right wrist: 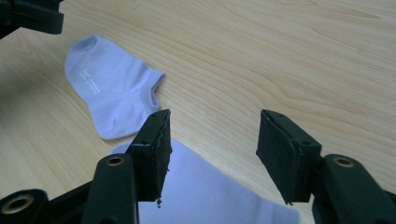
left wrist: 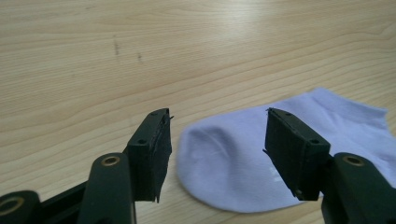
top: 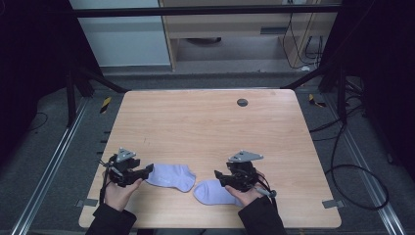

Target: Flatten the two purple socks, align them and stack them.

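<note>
Both the left gripper [top: 148,171] and right gripper [top: 218,175] stand wide open, holding nothing, each beside its own lilac ankle sock [top: 170,176] [top: 211,192] lying flat on the wooden table [top: 205,122].

From the right gripper view, the near sock [right wrist: 210,196] runs off the bottom edge and its left part sits behind the black jaw, so I can't make out its toe or cuff. From the left gripper view, the left sock [left wrist: 233,163] is cut by the right edge and partly covered by the right-hand jaw. The small white print on the far sock [right wrist: 91,79] is too tiny to read, and in the high view the person's forearms [top: 110,220] are cut off at the bottom edge.
</note>
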Motion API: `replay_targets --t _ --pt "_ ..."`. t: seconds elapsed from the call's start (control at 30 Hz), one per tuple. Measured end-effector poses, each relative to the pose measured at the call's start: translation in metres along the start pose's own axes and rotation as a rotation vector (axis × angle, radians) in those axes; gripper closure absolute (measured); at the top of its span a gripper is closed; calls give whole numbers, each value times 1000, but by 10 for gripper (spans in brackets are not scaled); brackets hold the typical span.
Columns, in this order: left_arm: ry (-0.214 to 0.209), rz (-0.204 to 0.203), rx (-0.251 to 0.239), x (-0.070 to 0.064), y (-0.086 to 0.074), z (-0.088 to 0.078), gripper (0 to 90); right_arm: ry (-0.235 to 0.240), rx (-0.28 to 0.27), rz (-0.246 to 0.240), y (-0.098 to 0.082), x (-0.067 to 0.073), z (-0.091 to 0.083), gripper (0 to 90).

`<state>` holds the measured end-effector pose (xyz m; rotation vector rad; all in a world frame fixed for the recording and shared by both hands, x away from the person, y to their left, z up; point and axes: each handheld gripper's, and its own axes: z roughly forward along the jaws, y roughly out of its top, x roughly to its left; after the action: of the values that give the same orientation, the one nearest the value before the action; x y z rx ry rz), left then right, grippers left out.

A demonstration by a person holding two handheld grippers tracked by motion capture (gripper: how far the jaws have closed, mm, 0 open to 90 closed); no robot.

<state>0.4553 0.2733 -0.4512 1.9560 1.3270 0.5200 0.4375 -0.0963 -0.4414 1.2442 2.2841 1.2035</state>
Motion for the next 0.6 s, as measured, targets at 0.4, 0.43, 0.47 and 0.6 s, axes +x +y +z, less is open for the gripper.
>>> replay_targets --t 0.4,0.43,0.47,0.6 --pt "50 -6 55 22 -10 11 458 17 57 -3 16 26 49 479" --pt "51 -8 51 22 -10 12 464 14 60 -4 17 29 53 487" --pt "51 -7 57 23 -11 13 468 14 67 -5 17 31 57 494" --pt "52 5 79 23 -13 17 485 17 95 -4 19 40 73 527"
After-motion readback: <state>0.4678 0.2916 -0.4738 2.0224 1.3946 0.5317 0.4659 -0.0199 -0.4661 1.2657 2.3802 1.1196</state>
